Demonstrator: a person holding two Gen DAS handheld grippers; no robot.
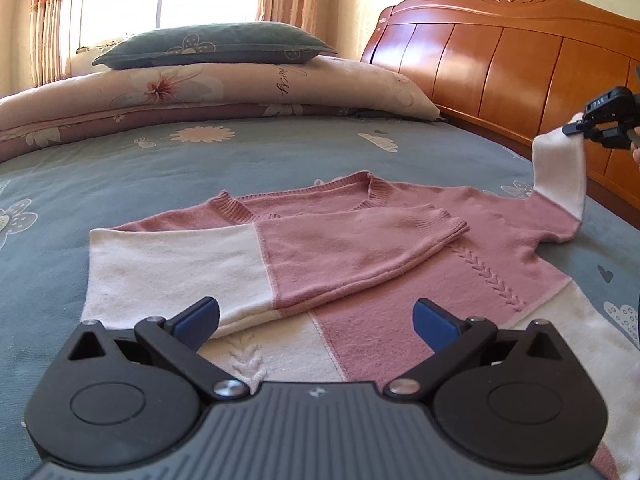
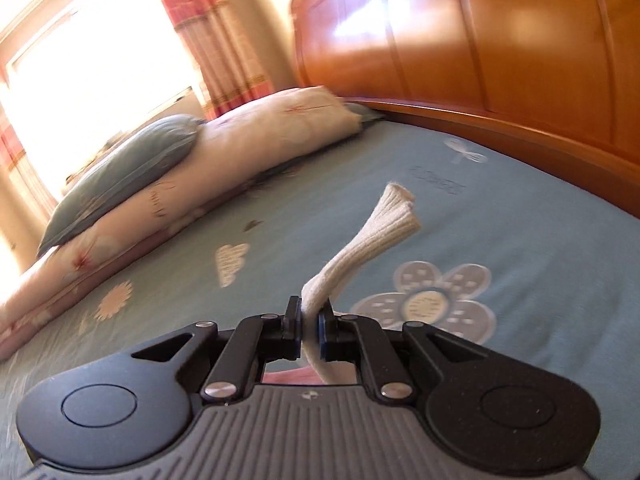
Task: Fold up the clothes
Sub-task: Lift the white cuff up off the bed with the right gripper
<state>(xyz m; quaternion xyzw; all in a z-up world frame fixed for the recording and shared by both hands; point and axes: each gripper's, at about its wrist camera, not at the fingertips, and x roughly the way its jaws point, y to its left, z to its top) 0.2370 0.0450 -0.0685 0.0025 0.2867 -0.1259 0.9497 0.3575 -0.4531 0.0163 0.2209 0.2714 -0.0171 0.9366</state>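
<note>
Right wrist view: right gripper fingers clamped on the white sleeve, lifted off the sweater lying ahead of the left gripper, whose fingers are apart.

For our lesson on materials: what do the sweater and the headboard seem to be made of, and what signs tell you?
Sweater: soft knitted yarn, probably wool or acrylic; ribbed collar and cuffs, raised cable braid, matte surface. Headboard: wood, or perhaps wood veneer, glossy varnish; orange-brown panels with bright reflections and carved scrollwork.

Sweater hem cut off btm.
</note>
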